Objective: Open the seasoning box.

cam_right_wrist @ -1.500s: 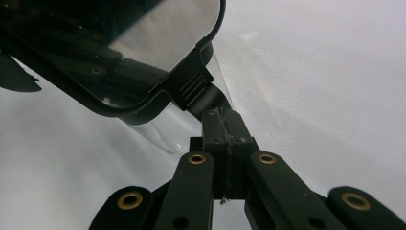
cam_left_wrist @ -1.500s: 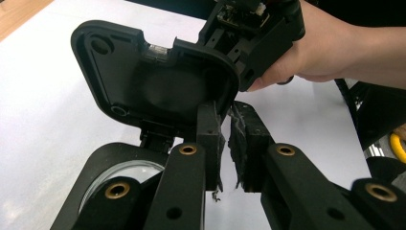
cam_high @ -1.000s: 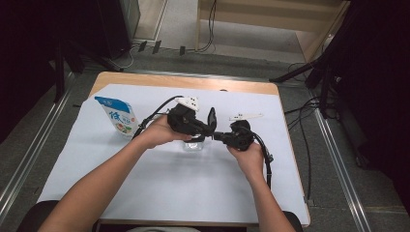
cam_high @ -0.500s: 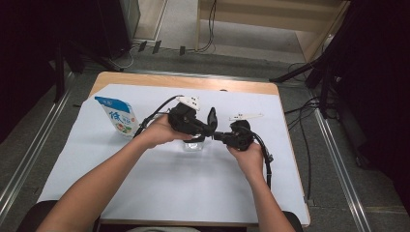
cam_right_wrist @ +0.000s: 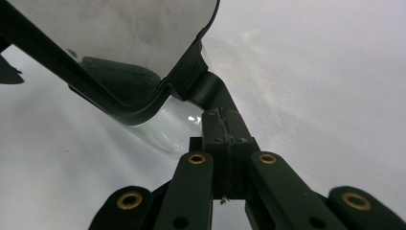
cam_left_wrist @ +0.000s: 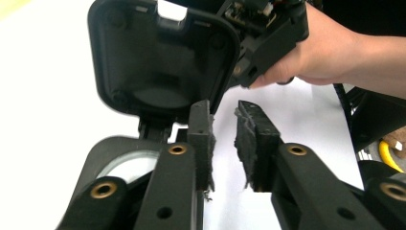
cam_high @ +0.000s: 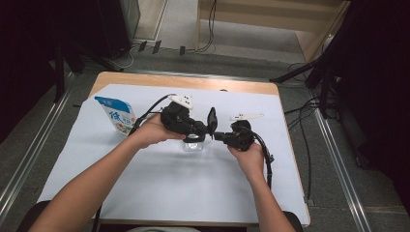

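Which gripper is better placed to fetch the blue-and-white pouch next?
Left. The left gripper is open, free and nearer the blue-and-white pouch; the right gripper is shut on the raised black plastic lid.

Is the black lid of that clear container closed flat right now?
No, in the left gripper view the black lid stands raised on its hinge, showing its underside above the clear container's open rim.

A jar (cam_high: 194,143) stands mid-desk (cam_high: 159,188) with its lid (cam_high: 211,120) hinged upright above it. The left gripper (cam_high: 200,129) is at its left, the right gripper (cam_high: 218,136) at its right. A pouch (cam_high: 117,114) stands far left.
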`<state>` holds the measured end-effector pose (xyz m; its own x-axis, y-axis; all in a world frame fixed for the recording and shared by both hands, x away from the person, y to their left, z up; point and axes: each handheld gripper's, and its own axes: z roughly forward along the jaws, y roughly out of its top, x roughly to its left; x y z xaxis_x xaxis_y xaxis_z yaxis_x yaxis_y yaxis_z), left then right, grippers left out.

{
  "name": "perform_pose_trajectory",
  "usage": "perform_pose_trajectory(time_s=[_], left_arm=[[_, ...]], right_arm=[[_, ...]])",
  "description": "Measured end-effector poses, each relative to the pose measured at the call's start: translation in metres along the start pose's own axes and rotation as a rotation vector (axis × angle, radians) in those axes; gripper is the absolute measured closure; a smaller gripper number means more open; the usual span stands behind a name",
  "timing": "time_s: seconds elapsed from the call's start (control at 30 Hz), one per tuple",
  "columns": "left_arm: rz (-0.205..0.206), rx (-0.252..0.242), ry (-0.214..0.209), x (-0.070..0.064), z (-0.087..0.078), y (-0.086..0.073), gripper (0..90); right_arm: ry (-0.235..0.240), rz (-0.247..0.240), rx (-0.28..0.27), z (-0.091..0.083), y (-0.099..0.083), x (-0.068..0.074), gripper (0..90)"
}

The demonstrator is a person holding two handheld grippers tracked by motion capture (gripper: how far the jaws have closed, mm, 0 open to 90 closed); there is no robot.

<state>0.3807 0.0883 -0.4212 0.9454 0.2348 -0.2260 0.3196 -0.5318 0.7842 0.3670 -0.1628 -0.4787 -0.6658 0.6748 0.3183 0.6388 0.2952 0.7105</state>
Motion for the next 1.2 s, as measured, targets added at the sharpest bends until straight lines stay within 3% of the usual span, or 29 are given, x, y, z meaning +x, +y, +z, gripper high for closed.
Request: perform_pose_trajectory(time_s=[0.23, 0.3, 0.4, 0.47, 0.77, 0.87, 0.97, 1.2], left_arm=[[-0.038, -0.013, 0.0, 0.003, -0.013, -0.01, 69.4], [-0.027, -0.011, 0.018, 0.001, -0.015, -0.013, 67.3], [-0.027, -0.006, 0.043, 0.0, -0.018, -0.018, 61.3], [-0.039, 0.004, 0.049, 0.001, -0.019, -0.021, 51.8], [-0.054, -0.048, 0.057, -0.002, -0.036, -0.037, 49.4], [-0.068, -0.025, 0.026, -0.002, -0.039, -0.041, 47.2], [-0.051, 0.001, 0.039, -0.006, -0.041, -0.047, 45.1], [-0.07, 0.005, 0.033, -0.008, -0.047, -0.063, 44.2]], right_arm=[[-0.001, 0.001, -0.006, -0.005, -0.002, -0.002, 87.4], [-0.003, -0.001, -0.009, -0.007, -0.003, -0.001, 86.3], [-0.004, -0.004, -0.013, -0.009, -0.005, 0.0, 84.7], [-0.009, -0.008, -0.011, -0.009, -0.005, 0.001, 83.2], [0.008, -0.022, -0.03, -0.02, -0.016, 0.012, 75.0], [0.011, -0.037, -0.02, -0.018, -0.017, 0.015, 71.1], [0.009, -0.04, -0.008, -0.016, -0.018, 0.02, 68.1], [0.0, -0.076, -0.023, -0.014, -0.023, 0.031, 64.0]])
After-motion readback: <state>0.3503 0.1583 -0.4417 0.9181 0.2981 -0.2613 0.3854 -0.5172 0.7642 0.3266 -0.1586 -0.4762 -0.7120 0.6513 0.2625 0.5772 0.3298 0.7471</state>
